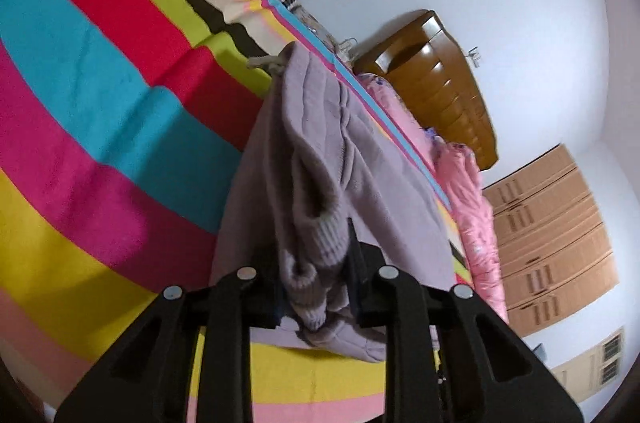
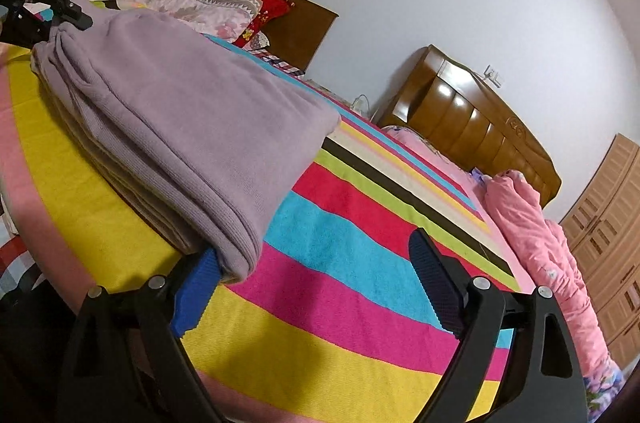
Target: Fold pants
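Left tongs (image 1: 316,263) clenched on lilac pants (image 1: 320,151); right tongs (image 2: 316,283) released, wide, left pad touching pants

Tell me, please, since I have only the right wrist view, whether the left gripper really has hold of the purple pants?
Observer: Yes. In the left wrist view, the left gripper is shut on a ribbed cuff of the purple pants.
Operator: Thank you. Which end of the pants lies farthest from it?
Observer: The waist end. A pale drawstring shows there, over the striped blanket.
Operator: Is it a single layer between the fingers?
Observer: No, the ribbed fabric is bunched and folded between them. I cannot count the layers.
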Tool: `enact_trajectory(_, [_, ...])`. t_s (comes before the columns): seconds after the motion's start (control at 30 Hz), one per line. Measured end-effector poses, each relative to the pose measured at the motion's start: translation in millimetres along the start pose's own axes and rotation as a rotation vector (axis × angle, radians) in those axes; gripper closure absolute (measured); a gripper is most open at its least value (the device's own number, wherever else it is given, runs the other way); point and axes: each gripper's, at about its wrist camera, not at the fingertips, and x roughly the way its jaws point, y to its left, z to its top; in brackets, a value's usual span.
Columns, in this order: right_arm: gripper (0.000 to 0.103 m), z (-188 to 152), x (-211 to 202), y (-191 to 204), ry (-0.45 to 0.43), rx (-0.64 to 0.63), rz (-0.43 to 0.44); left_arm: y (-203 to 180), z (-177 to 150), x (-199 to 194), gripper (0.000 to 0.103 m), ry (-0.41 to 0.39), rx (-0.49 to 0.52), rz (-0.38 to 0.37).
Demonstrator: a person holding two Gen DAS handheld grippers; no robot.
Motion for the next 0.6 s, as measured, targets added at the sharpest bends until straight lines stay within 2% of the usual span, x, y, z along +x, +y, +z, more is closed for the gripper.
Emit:
enact_trajectory(0.07, [0.017,0,3,-3,0.002,0.001,0.0,-10,-1,-9,0.081,-0.035,0.005,0.012])
enact_trajectory(0.13, [0.017,0,7,-8,0.006,0.004,0.002,-28,-4,-24,0.081,-0.072,0.052,0.018])
enact_trajectory(0.2, [0.017,0,4,-5,0.006,0.007,0.007,-45,-6,-28,0.081,-0.084,0.072,0.039])
enact_trajectory(0.33, [0.017,-1,5,-6,0.003,0.008,0.013,-6,-10,-10,0.08,-0.033,-0.002,0.074])
enact_trajectory(0.4, [0.017,-1,5,-6,0.003,0.003,0.015,13,-13,-10,0.08,-0.046,-0.073,-0.022])
enact_trajectory(0.43, [0.017,-1,6,-7,0.002,0.001,0.017,14,-14,-9,0.079,-0.05,-0.076,-0.025])
enact_trajectory(0.5, [0.017,-1,6,-8,0.001,0.001,0.018,8,-14,-7,0.076,-0.057,-0.056,0.012])
enact_trajectory(0.6, [0.017,0,2,-8,-0.008,-0.022,0.035,2,-15,-15,0.061,-0.099,-0.09,0.073])
